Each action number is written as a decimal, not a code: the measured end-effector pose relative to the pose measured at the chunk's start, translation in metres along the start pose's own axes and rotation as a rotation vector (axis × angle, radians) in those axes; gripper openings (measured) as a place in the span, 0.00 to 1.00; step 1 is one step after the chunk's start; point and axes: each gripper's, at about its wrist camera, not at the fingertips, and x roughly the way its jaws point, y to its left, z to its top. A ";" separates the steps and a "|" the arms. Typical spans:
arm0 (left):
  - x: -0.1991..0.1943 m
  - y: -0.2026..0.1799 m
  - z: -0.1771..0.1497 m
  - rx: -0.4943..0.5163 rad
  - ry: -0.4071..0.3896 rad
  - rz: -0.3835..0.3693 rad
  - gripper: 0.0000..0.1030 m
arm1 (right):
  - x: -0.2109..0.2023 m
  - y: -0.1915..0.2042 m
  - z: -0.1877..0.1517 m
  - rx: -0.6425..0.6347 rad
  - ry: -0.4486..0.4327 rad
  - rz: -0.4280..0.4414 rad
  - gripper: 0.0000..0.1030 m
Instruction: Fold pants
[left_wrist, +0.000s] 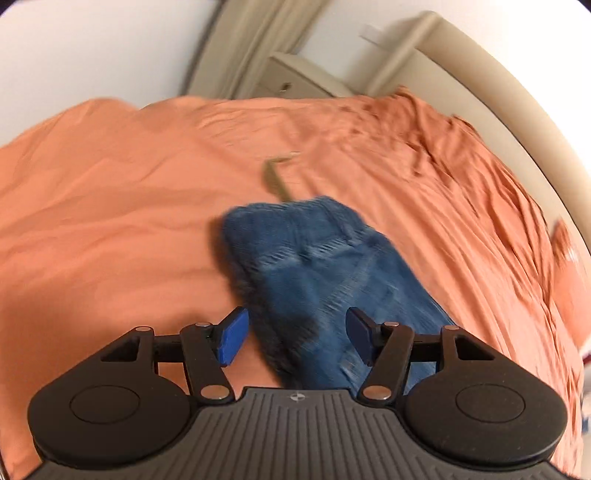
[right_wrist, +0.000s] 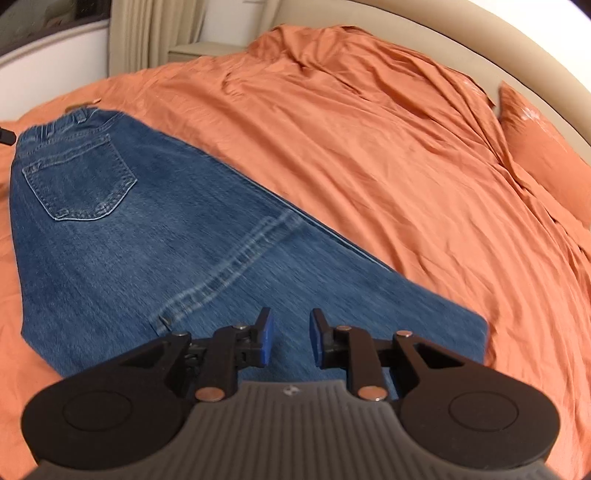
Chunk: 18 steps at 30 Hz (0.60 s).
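Blue denim pants (right_wrist: 147, 236) lie flat on the orange bedsheet (right_wrist: 369, 147), folded lengthwise, back pocket up, waistband at the far left. In the left wrist view the pants (left_wrist: 317, 273) appear blurred, stretching away from the gripper. My left gripper (left_wrist: 295, 336) is open and empty, its blue pads (left_wrist: 232, 341) straddling the near end of the denim from above. My right gripper (right_wrist: 291, 339) is open and empty, hovering just over the leg end of the pants.
An orange pillow (right_wrist: 543, 147) lies at the right by the beige headboard (right_wrist: 480, 44). A small tan object (left_wrist: 275, 177) lies on the sheet beyond the pants. A beige nightstand (left_wrist: 295, 77) and curtains (right_wrist: 155, 33) stand past the bed.
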 end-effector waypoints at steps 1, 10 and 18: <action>0.003 0.007 0.003 -0.026 0.008 -0.006 0.69 | 0.003 0.003 0.003 -0.009 0.002 0.000 0.17; 0.049 0.051 0.000 -0.258 0.050 -0.111 0.81 | 0.039 0.019 0.017 0.000 0.056 0.096 0.18; 0.065 0.047 -0.002 -0.256 0.031 -0.175 0.44 | 0.062 0.030 0.005 -0.014 0.121 0.113 0.18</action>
